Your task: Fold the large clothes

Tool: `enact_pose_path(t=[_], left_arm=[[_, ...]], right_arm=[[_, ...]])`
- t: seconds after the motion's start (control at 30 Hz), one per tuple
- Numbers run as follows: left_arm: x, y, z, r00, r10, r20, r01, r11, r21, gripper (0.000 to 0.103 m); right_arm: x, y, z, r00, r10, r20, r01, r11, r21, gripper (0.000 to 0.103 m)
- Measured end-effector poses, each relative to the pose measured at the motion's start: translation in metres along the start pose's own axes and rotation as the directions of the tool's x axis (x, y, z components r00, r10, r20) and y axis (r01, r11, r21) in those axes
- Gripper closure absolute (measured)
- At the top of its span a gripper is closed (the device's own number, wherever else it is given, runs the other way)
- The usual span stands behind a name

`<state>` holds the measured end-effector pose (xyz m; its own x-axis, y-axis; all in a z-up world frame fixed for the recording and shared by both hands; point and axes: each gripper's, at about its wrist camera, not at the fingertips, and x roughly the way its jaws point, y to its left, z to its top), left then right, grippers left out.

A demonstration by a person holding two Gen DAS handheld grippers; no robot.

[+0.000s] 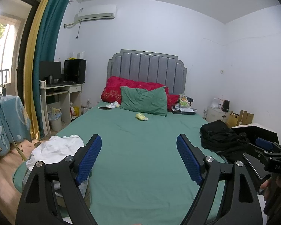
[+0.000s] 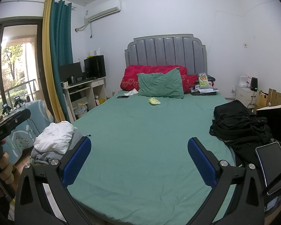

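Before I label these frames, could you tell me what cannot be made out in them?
- Grey garment: mostly hidden under the white garment in the right wrist view; type unclear.
- Clothes pile, left wrist view: lower part hidden by the left hand-held gripper.
- Bedside clutter: too small to identify.

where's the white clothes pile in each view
Left wrist view: the white pile sits at the lower left, on the bed's near left corner, just behind the left finger of the open left gripper.
Right wrist view: it lies left of centre, on top of grey clothes, beside the open right gripper.
Shared landmark: the green pillow at the headboard.
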<state>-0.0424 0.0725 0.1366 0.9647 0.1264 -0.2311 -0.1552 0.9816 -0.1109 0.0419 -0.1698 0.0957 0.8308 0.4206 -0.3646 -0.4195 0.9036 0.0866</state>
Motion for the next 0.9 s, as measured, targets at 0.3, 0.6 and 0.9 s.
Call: enact_pose_path(t=[0.3, 0.6, 0.9], left_arm=[[-0.0001, -0.0011, -0.0009, 1.0, 0.001, 0.0, -0.001, 1.0, 0.0, 0.018], [0.0011, -0.0008, 0.0004, 1.0, -0.003, -0.005, 0.003, 1.0, 0.005, 0.018], [0.0055, -0.0011, 0.003, 1.0, -0.016, -0.012, 0.016, 1.0, 0.01, 0.018]], right_arm=[[-0.0017, 0.0012, 0.0038, 1.0, -0.007, -0.002, 0.007, 1.0, 0.004, 0.001], [-0.0019, 0.0029, 0.0031, 1.0, -0.007, -0.003, 0.007, 1.0, 0.003, 0.001], [-0.0016, 0.0042, 0.0022, 1.0, -0.007, -0.006, 0.007, 1.0, 0.002, 0.001]])
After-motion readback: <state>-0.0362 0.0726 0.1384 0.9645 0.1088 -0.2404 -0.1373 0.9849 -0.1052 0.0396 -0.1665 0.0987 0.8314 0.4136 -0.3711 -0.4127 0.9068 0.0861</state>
